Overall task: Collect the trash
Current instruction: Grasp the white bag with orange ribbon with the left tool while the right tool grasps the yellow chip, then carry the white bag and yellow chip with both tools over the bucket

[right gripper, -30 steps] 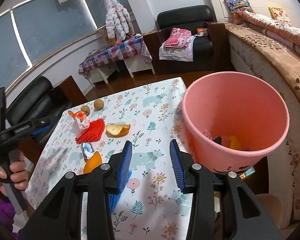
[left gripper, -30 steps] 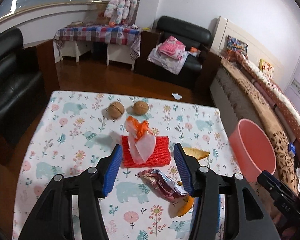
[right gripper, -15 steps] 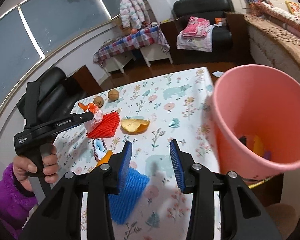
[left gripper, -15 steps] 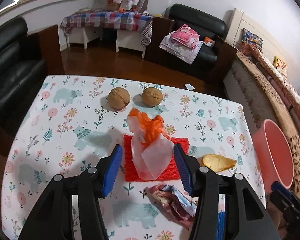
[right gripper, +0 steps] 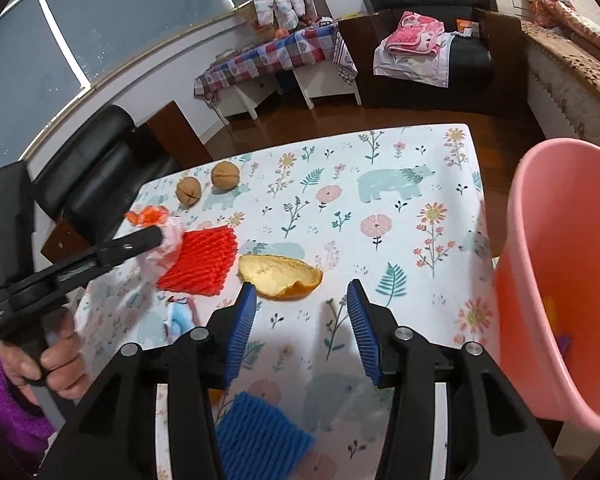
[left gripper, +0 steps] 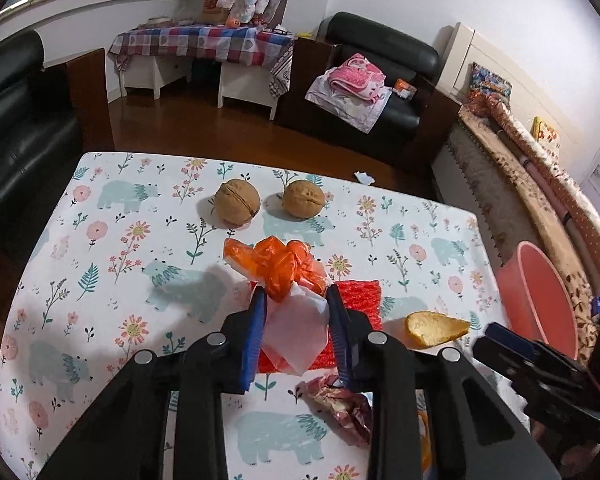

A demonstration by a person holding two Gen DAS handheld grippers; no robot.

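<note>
My left gripper [left gripper: 296, 300] is shut on an orange and white plastic bag [left gripper: 288, 280], which lies over a red foam net [left gripper: 360, 300] on the floral tablecloth. The bag also shows in the right wrist view [right gripper: 160, 232], pinched by the left gripper [right gripper: 160, 236]. My right gripper [right gripper: 302, 292] is open and empty, just in front of an orange peel [right gripper: 280, 276]. The pink trash bucket [right gripper: 560, 280] stands at the table's right edge with some trash inside. A crumpled wrapper [left gripper: 340, 404] lies under my left gripper.
Two walnuts [left gripper: 236, 202] [left gripper: 303, 199] sit at the far side of the table [left gripper: 100, 280]. A blue foam net [right gripper: 256, 436] lies near the table's front edge under my right gripper. Black sofas, a chequered bench and a bed surround the table.
My left gripper moved forward and closed on the plastic bag. My right gripper swung left from the bucket toward the orange peel and opened wider.
</note>
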